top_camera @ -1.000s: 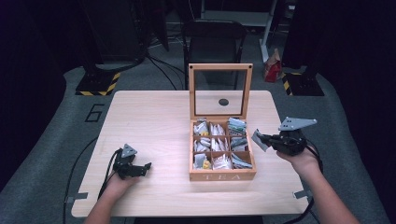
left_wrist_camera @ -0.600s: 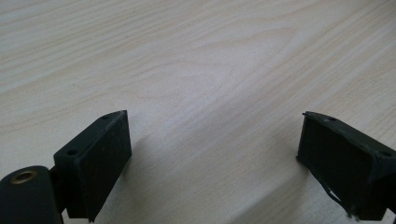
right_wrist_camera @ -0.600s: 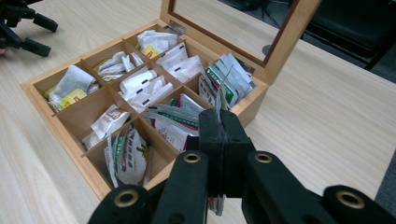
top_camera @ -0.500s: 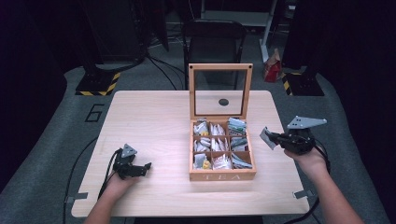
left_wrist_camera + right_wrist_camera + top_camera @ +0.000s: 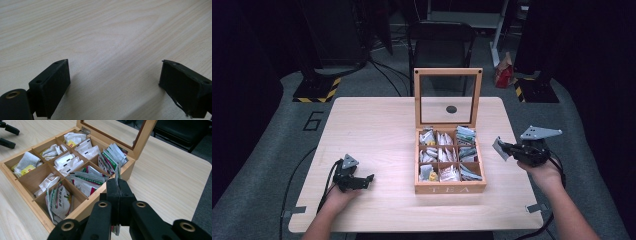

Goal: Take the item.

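Item: wooden tea box [image 5: 450,188], lettered "TEA" on its front wall, standing right of centre on the pale wood table [image 5: 372,125]. Glazed lid [image 5: 448,97] upright and open. Nine compartments, all holding tea-bag sachets in mixed white, green and red wrappers.

Item: single tea-bag sachet [image 5: 500,148], removed from the box. It hangs above the table just right of the box, clear of the rim, pinched edge-on in the right gripper [image 5: 507,149]. In the right gripper view the sachet [image 5: 117,176] stands thin and upright above the jaws, which are pressed fully together on it.

Item: left gripper [image 5: 366,179], resting low on the table well left of the box. Jaws stand wide apart with bare tabletop [image 5: 112,37] between them; nothing held.

Status, as judged: one sachet is already lifted out; it has not yet been set down anywhere. No sachets lie on the table. The box remains well stocked, so any further withdrawals, the placing of this sachet and the closing of the lid are outstanding.
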`<state>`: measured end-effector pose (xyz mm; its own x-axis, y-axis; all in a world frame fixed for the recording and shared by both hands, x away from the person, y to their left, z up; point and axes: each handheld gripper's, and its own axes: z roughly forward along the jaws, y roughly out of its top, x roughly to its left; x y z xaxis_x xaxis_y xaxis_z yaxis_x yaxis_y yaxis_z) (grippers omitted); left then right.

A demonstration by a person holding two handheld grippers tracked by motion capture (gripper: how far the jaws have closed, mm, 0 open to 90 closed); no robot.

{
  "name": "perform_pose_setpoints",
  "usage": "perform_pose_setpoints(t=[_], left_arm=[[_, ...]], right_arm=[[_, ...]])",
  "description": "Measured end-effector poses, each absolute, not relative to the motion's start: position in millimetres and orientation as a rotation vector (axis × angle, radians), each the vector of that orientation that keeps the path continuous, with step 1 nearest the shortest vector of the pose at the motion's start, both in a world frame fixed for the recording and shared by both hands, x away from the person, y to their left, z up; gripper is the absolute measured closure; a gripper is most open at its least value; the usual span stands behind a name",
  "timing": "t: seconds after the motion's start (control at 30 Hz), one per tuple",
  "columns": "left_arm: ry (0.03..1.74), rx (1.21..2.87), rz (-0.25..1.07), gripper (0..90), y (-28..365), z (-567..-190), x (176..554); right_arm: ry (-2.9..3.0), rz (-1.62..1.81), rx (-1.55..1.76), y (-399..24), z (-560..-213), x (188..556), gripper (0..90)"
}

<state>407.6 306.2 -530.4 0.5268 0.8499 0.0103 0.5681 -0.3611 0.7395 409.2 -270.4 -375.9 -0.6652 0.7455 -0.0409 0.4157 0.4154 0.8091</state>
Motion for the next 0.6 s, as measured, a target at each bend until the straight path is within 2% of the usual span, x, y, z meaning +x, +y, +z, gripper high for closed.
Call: perform_pose_setpoints(t=[0.6], left_arm=[[1.148, 2.071, 0.519, 9.3, 306.2, -530.4, 407.6]], right_arm=[[2.267, 1.093, 1.039, -272.1, -394.0, 411.7, 89.6]])
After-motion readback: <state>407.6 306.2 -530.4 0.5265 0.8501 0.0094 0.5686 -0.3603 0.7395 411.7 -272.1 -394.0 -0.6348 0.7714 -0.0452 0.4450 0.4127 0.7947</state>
